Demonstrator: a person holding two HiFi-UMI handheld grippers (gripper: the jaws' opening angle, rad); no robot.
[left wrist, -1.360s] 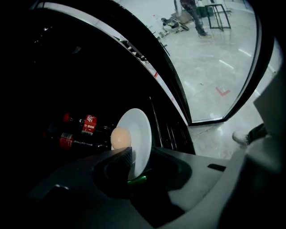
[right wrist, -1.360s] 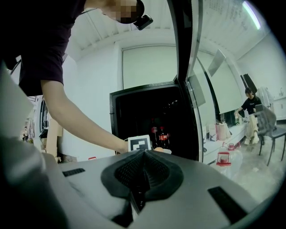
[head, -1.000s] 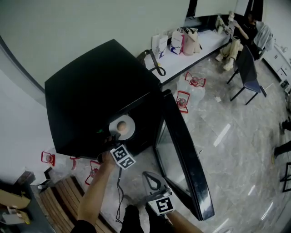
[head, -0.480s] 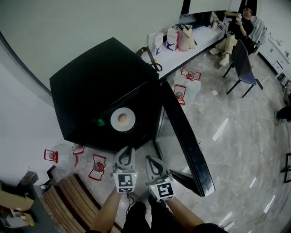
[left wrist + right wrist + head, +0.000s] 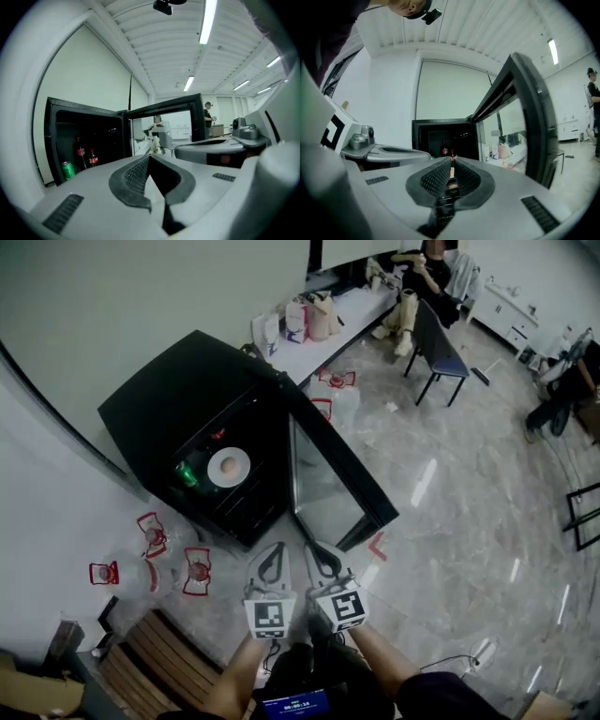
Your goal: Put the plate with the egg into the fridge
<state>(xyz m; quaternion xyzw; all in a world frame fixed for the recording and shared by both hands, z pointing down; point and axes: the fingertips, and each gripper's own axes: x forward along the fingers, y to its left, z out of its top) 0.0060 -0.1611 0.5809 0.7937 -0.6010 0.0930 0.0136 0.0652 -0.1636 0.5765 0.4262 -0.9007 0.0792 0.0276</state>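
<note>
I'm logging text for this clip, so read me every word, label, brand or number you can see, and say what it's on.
Nothing reads clearly.
Small screen at the bottom of the head view: digits, too small to read.
Bottles in the fridge: red labels, blurred.
Green can: print unreadable.
Clear jugs on the floor: red labels, too small to read.

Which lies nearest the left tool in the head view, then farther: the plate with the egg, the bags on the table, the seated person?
From the left tool:
1. plate with the egg, inside the open fridge, just ahead.
2. bags, on the white table beyond the fridge.
3. seated person, at the table's far end, top of the view.
</note>
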